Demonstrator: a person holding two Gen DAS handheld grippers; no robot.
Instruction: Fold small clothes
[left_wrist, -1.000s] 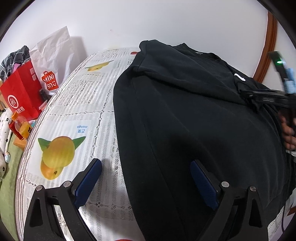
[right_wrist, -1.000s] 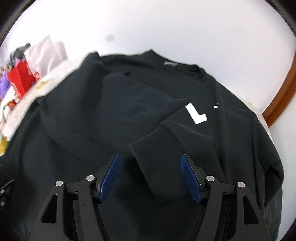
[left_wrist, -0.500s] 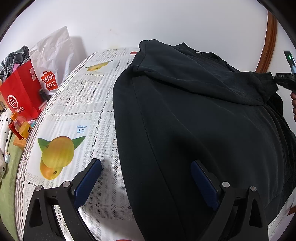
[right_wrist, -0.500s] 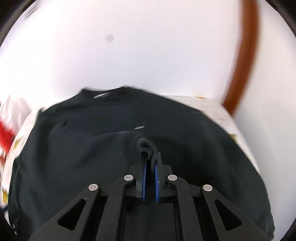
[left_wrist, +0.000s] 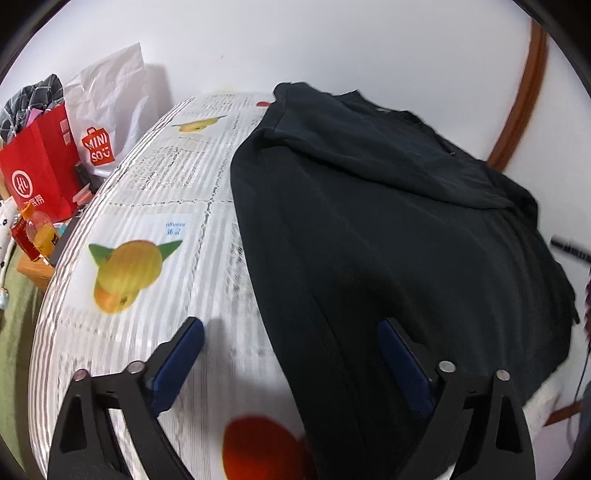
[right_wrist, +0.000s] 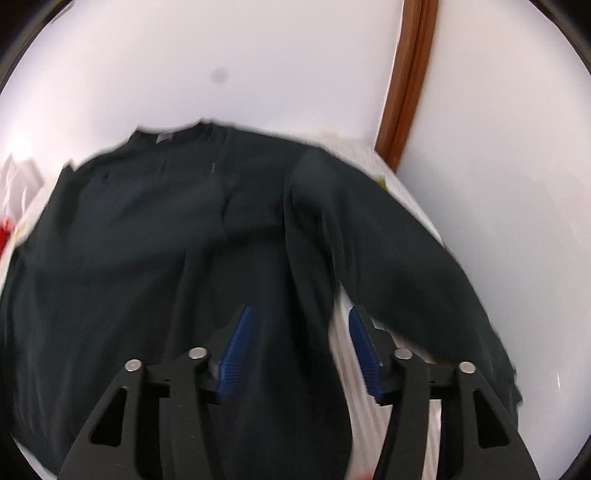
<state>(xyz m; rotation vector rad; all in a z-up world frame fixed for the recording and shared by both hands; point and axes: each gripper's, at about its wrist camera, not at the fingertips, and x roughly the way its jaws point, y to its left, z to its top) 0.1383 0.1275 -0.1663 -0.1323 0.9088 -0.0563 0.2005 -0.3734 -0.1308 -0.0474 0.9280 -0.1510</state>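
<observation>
A black long-sleeved sweatshirt (left_wrist: 388, 229) lies spread on a table with a fruit-print cloth (left_wrist: 147, 221); its neck is at the far end. It also fills the right wrist view (right_wrist: 166, 258), where its right sleeve (right_wrist: 399, 266) lies out to the side. My left gripper (left_wrist: 291, 350) is open and empty, straddling the shirt's near left edge. My right gripper (right_wrist: 301, 343) is open and empty above the lower right body of the shirt, beside the sleeve.
A red paper bag (left_wrist: 40, 173) and a white Miniso bag (left_wrist: 107, 110) stand left of the table, with a bottle (left_wrist: 37, 232) below them. A white wall and a brown wooden trim (right_wrist: 410, 81) are behind. The table's right edge (right_wrist: 417, 206) is near the sleeve.
My right gripper was shut on the sleeve cuff, drew it out to the right, and has now opened and let it go. My left gripper has pulled back slightly.
</observation>
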